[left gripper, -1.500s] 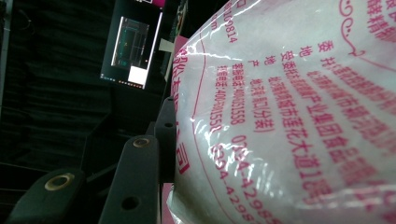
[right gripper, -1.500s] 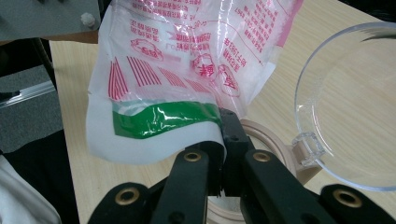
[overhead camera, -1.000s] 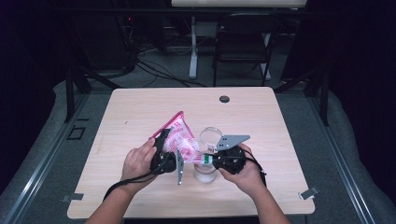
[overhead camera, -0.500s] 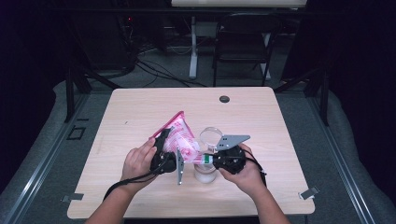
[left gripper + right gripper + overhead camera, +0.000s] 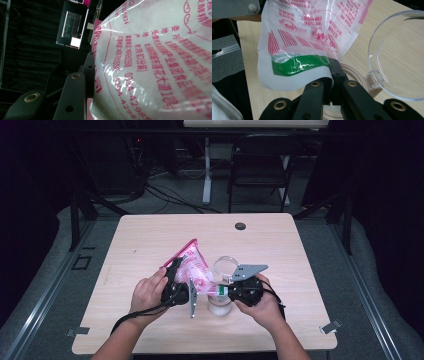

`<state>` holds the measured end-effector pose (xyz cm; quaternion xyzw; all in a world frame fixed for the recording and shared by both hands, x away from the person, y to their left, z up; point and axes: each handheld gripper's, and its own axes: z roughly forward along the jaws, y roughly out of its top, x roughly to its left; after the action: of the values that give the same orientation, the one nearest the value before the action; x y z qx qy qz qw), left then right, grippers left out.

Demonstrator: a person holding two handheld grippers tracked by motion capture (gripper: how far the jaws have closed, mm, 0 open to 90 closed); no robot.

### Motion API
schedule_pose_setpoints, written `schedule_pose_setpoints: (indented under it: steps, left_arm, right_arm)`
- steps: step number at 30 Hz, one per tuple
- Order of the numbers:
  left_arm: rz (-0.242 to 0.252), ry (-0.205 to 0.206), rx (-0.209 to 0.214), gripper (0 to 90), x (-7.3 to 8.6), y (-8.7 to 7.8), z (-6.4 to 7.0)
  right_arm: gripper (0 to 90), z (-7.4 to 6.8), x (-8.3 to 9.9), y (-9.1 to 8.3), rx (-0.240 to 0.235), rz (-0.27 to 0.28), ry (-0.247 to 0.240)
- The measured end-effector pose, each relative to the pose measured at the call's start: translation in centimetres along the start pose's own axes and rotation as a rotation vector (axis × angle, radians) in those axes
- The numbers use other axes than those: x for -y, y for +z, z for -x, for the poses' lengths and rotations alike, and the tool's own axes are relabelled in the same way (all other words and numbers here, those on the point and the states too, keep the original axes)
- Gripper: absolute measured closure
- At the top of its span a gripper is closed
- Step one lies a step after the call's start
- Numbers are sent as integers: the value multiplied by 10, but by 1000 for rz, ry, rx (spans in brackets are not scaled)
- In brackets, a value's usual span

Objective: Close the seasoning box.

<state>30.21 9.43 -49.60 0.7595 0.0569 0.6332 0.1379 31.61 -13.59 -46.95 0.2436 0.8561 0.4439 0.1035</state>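
Here, I hold 2 tongs over a light wooden table, 1 in each hand, and between them hangs a pink and white plastic bag of white powder. My left gripper presses against the bag's side; in the left gripper view 1 black jaw lies flat on the printed film, and the bag covers the other jaw, so I cannot tell whether that gripper is clenched. My right gripper is clenched on the bag's lower edge, its 2 jaws pinching the film just beside a green stripe. The bag rises up and away from those jaws, tilted. Directly under my right jaws sits a round jar with a tan rim. Its clear hinged lid stands open just to the right of the jaws. In the high view the jar sits between my 2 hands
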Motion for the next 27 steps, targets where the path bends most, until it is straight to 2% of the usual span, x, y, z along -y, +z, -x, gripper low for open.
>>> schedule_pose_setpoints:
  steps: [27]
  left_arm:
    - [4, 9, -5, 626, -2, 0, 0]
  right_arm:
    - [896, 1, 0, 0, 4, -4, -1]
